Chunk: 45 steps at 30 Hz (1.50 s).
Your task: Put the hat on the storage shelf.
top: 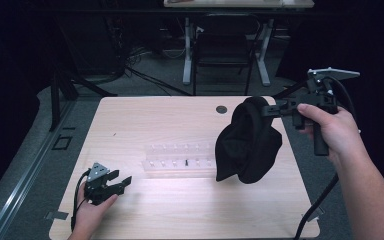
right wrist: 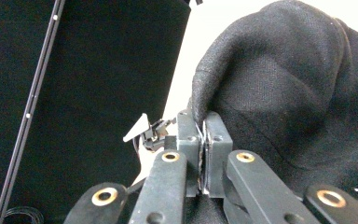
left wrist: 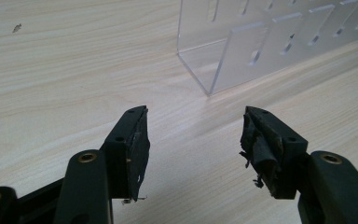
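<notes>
A black cloth cap [top: 249, 142] hangs in the air over the right half of the table, its lower edge just above the wood. My right gripper [top: 266, 111] is shut on the cap's upper edge and points left. In the right gripper view the jaws [right wrist: 203, 135] pinch a fold of the black fabric [right wrist: 289, 93]. My left gripper [top: 121, 180] rests on the table at the front left, open and holding nothing. Its jaws [left wrist: 193, 140] stand wide apart over bare wood, pointing at the end of a clear acrylic rack [left wrist: 242, 51].
The clear slotted rack [top: 180, 161] lies across the middle of the wooden table [top: 145, 120], partly behind the cap. A round cable hole [top: 221, 109] sits near the far edge. Cables trail off the front corners. A chair and desk legs stand beyond the table.
</notes>
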### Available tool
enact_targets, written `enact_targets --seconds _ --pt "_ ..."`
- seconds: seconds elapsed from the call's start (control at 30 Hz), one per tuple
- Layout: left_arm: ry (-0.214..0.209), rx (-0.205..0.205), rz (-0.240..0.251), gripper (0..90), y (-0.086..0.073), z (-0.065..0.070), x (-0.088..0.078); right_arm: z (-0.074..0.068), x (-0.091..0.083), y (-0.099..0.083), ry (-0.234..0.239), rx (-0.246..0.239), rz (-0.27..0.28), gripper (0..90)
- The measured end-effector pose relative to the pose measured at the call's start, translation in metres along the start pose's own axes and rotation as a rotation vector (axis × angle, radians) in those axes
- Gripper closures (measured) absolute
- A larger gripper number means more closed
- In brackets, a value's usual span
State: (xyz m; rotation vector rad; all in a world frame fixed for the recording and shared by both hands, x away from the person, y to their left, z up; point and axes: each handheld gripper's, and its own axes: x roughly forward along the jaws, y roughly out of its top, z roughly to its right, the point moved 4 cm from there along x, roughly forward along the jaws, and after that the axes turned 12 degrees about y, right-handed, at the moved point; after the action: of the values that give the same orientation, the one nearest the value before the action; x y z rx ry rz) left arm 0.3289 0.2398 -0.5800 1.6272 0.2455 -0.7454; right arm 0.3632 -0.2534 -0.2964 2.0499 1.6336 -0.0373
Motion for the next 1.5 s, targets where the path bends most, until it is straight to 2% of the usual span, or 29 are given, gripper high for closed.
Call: enact_targets --seconds 0.43,0.67,0.87,1.5 --pt "-0.003 -0.006 0.001 41.6 0.000 0.000 0.000 -0.006 0.017 0.012 0.000 -0.009 0.003 88.0" --pt "-0.003 0.001 0.000 41.6 0.000 0.000 0.000 -0.012 0.025 0.020 0.015 -0.022 0.008 87.9" --pt "-0.007 0.006 -0.005 41.6 0.001 0.001 0.000 -0.013 0.037 0.024 0.027 -0.033 0.014 88.0" --pt "-0.012 0.002 -0.004 41.6 0.001 0.001 0.000 -0.015 0.082 0.041 0.053 -0.021 0.014 87.9"
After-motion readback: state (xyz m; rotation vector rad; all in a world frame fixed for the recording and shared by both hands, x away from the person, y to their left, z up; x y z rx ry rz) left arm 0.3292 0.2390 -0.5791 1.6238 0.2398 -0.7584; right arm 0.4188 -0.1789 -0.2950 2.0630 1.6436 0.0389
